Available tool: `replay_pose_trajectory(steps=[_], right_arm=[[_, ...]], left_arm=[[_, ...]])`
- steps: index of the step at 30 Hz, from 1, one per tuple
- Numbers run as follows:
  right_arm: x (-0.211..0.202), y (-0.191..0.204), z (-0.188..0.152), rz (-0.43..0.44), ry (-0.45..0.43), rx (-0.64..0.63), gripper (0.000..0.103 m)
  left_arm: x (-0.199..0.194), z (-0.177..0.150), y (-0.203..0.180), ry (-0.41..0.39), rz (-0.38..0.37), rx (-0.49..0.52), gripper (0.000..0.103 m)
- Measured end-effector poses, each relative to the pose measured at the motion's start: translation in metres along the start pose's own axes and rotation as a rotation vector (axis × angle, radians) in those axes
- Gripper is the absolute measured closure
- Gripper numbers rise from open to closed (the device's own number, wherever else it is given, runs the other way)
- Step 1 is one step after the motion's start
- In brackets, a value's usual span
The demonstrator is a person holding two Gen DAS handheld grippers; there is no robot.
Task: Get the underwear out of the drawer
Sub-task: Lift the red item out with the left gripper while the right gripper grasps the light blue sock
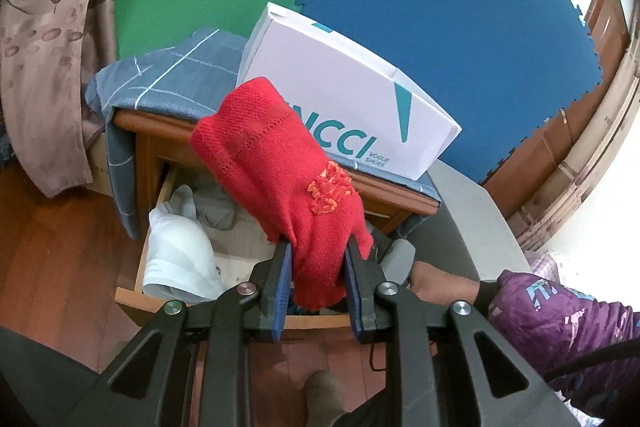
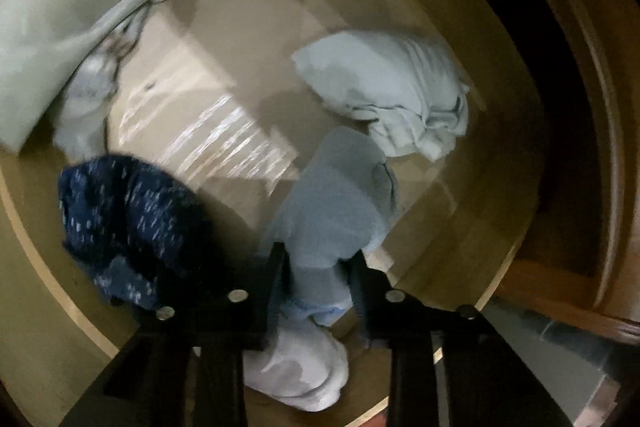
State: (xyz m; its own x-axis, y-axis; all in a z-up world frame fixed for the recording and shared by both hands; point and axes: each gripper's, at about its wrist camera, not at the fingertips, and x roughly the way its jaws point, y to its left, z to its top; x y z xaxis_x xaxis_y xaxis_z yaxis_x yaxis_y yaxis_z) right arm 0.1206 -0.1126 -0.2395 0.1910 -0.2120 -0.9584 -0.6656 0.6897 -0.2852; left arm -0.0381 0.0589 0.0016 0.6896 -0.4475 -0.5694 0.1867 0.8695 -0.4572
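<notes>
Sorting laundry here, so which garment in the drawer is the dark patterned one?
The navy speckled garment at the drawer's left front; the others are pale, including the light blue piece in the right gripper.

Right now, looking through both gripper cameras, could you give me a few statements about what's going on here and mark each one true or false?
1. The left gripper is clamped on a red knitted garment. True.
2. The drawer is pushed shut. False: it is pulled open, with white and grey clothes showing inside.
3. A white shoe box sits on top of the wooden cabinet. True.
4. The right gripper hangs above the floor, far from any clothes. False: it is down inside the drawer with a pale blue cloth between its fingers.
5. A dark blue speckled cloth lies in the drawer, left of the pale blue one. True.
</notes>
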Motion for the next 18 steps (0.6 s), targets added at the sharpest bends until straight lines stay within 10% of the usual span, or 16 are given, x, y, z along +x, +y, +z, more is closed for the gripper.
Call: replay_pose_trajectory(steps=[18], right_arm=[[-0.121,-0.012,-0.056,0.146,-0.318,0.16,0.078]], left_arm=[[-0.039,0.017,-0.021,-0.09,-0.02,0.036,0.081]])
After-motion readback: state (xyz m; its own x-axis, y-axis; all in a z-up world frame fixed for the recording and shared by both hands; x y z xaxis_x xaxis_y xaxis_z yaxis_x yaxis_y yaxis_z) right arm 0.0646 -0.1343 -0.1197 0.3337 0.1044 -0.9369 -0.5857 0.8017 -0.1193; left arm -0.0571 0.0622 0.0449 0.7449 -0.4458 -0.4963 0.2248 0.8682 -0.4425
